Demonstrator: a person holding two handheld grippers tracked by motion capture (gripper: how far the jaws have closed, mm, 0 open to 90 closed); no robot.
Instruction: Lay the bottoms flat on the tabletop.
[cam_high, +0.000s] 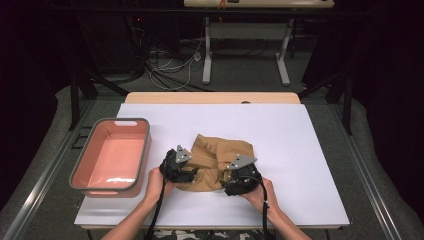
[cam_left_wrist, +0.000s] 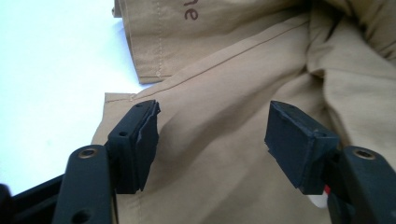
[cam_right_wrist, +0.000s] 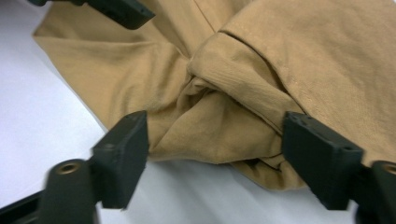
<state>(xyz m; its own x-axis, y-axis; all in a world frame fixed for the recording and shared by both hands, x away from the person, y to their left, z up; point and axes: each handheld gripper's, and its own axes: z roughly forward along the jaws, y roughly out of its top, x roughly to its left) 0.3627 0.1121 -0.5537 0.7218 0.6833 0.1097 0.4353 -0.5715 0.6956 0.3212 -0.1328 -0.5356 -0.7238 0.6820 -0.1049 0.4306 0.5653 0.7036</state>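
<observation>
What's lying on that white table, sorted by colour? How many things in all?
Tan: 1, a crumpled cloth
Pink: 1, a tub with a grey rim
Black: 2, the left tongs and right tongs
Total: 4

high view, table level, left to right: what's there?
pink bin → left gripper → tan garment → right gripper → bare white table top

Matt tan cloth garment (cam_high: 215, 160); glossy pink plastic tub (cam_high: 111, 156)
</observation>
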